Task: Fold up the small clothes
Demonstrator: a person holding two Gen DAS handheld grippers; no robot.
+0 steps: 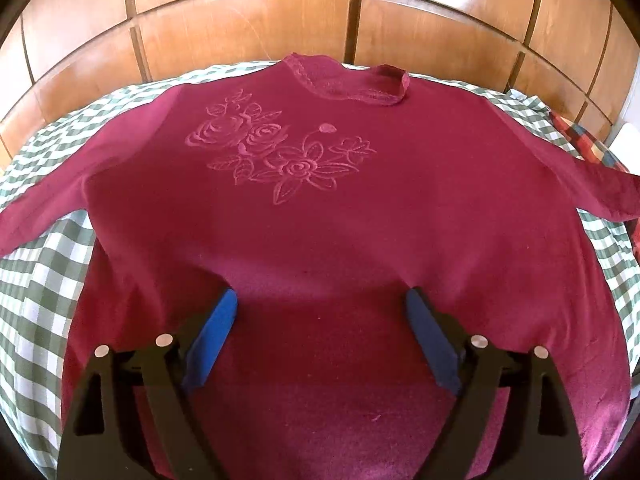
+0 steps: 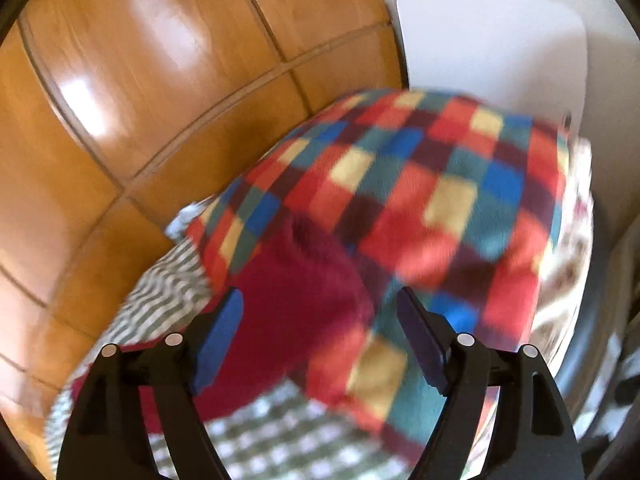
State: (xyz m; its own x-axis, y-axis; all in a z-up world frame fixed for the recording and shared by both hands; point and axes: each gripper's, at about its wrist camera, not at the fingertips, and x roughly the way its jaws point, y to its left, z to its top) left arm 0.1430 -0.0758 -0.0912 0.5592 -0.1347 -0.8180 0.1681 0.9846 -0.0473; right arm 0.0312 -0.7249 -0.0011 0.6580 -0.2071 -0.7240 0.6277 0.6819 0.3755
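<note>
Maroon shirt (image 1: 320, 220): soft matt knit, raised floral print (image 1: 280, 152). Checked sheet (image 1: 36, 280): woven cloth. Wardrobe panels (image 1: 240, 28): glossy varnished wood. Multicolour blanket (image 2: 420, 200): fleecy. Gripper pads (image 1: 212, 336): matt blue.

Maroon flower-print sweater (image 1: 320, 208) lies flat, face up, sleeves spread.

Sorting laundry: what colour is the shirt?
Dark red shirt, with a floral print; clearest in left wrist view.
</note>
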